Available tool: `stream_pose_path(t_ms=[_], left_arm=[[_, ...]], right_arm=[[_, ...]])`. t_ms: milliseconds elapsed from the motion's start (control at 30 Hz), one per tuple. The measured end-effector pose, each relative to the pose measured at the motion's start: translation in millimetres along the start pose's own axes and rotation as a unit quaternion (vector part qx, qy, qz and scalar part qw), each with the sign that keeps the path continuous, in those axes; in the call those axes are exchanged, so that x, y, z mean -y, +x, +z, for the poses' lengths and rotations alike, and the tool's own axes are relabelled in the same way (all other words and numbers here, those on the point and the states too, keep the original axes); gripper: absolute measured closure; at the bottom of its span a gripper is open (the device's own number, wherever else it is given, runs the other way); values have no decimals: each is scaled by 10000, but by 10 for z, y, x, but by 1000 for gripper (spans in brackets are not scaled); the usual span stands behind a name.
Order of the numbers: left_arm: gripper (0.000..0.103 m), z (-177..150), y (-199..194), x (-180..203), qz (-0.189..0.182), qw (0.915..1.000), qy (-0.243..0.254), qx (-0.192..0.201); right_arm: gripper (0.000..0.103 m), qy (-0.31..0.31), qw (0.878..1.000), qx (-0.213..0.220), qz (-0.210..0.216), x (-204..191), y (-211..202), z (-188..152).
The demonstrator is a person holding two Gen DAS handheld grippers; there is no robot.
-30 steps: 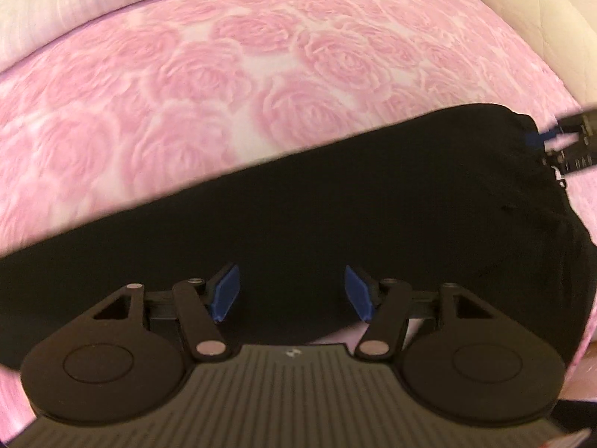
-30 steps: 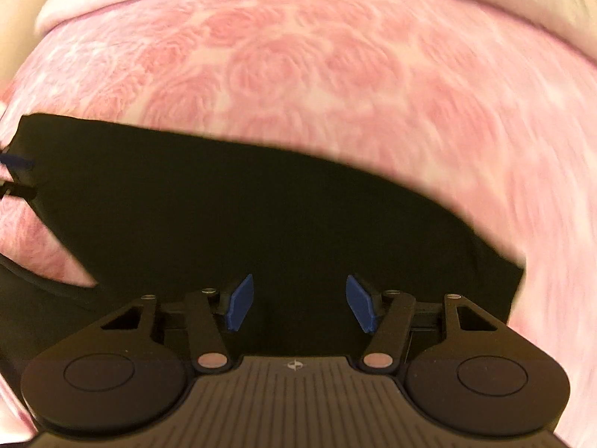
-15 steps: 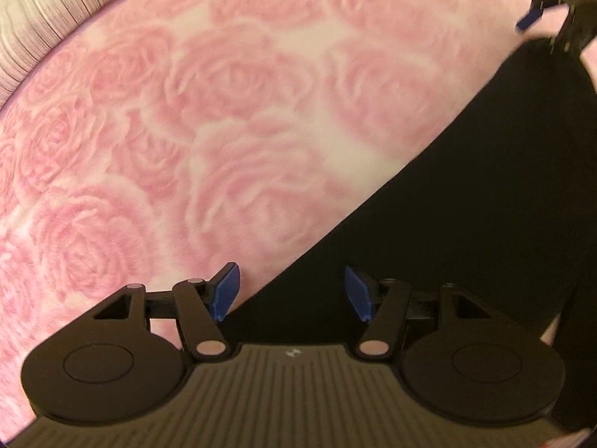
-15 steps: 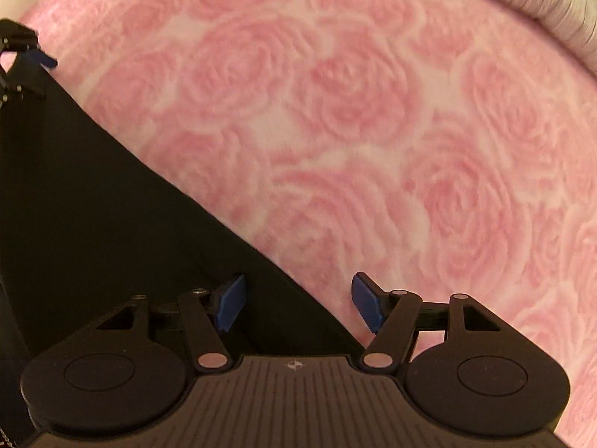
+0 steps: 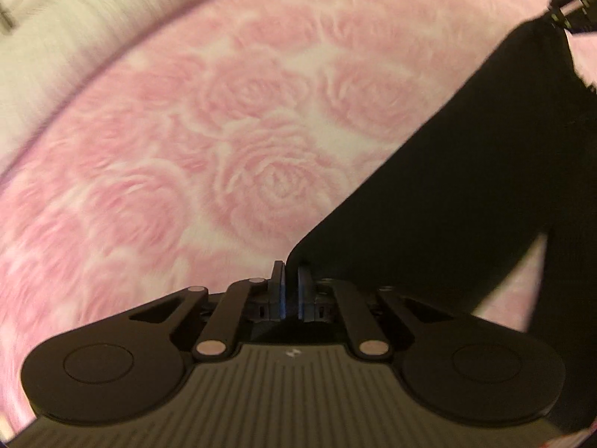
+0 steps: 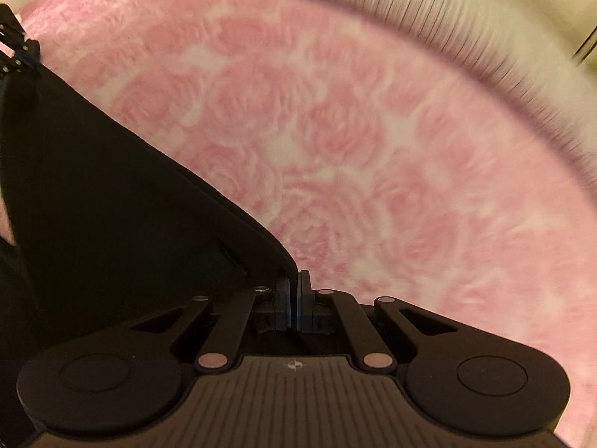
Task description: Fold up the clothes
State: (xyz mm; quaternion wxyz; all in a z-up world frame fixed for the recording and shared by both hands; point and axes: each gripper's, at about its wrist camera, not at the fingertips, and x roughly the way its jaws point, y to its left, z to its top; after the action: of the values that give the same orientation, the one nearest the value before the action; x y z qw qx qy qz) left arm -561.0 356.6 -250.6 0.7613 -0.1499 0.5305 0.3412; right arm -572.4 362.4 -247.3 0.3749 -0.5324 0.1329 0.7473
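Over the pink rose-print blanket (image 5: 231, 142), your left gripper (image 5: 290, 280) pinches one corner of the black garment (image 5: 466, 186) and your right gripper (image 6: 294, 283) pinches the other, fabric stretched taut between, so the fold is starting: next, likely carry both corners across together.

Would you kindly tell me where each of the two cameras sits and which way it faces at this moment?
Left wrist: sits on the left gripper, looking along its jaws, shut on a corner of the black garment, over the pink rose blanket; the right gripper shows far upper right.
Right wrist: sits on the right gripper, jaws shut on another corner of the black garment, facing the same blanket; the left gripper shows upper left.
Shared: garment, blanket and both grippers.
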Motion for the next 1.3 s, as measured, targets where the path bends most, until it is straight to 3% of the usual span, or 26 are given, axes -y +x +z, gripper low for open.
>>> stream_pose_path(t_ms=[100,200,267,367,433,467,500,533,600,667,700,767,800,867,933,1000,1067,1133,1300], left_arm=[[100,-439,-594,251,108,9981,-553,229],[100,-929,-989,589,11,9942,-1073,90],[100,-1298,-1111,852,-111,9879,-1538,-134],[97,-1771,-1045,1182,-312,9704,-2341,-504],[93,-2017,-946,1391,-333,9585,-2737,-724],[92,-2072,-934,1464,-303,9545,-2872,-737],[92,-2106,-949,1531,-246,9504,-3022,-695],[81,-2134,-973,1586,-211,9453,-3189,-654],[72,-2184,-1071,1650,-242,9312,-3606,-484],[71,-2237,-1182,1672,-335,9143,-4027,-265],[71,-2267,-1224,1670,-394,9037,-4260,-179],[70,-2343,-1294,1648,-549,8777,-4761,19],[70,-2363,-1296,1629,-627,8638,-4998,112],[70,-2392,-1279,1589,-757,8365,-5419,290],[69,-2414,-1231,1549,-860,8131,-5742,428],[67,-2441,-1141,1496,-913,7930,-6002,509],[65,-2494,-1075,1470,-965,7756,-6215,526],[64,-2543,-1016,1447,-996,7588,-6415,523],[61,-2631,-987,1418,-848,7382,-6668,568]], right_arm=[[103,-174,9979,360,-506,-158,-586,-478],[103,-376,9956,357,-786,-323,-1039,-1133],[103,-422,9957,79,-817,-477,-1213,-1615],[103,-341,9959,-549,-631,-720,-1196,-2175],[93,-295,9928,-1043,-508,-853,-1055,-2463],[81,-294,9900,-1303,-454,-895,-970,-2601],[75,-278,9880,-1447,-463,-916,-921,-2706],[64,-138,9884,-1431,-490,-896,-930,-2785],[61,621,9898,-1235,-359,-727,-1038,-2913],[61,1815,9781,-1009,-103,-456,-1165,-3032],[61,2434,9659,-882,21,-310,-1219,-3115],[61,3811,9226,-527,300,28,-1296,-3307],[60,4473,8927,-342,434,196,-1328,-3411],[60,5723,8173,53,665,509,-1329,-3682],[59,6527,7520,376,841,725,-1272,-3916],[58,6989,7064,620,936,846,-1164,-4034],[58,7109,6934,757,900,925,-1055,-4053],[58,7122,6945,717,728,939,-975,-4044],[58,7187,6884,752,631,956,-947,-4144]])
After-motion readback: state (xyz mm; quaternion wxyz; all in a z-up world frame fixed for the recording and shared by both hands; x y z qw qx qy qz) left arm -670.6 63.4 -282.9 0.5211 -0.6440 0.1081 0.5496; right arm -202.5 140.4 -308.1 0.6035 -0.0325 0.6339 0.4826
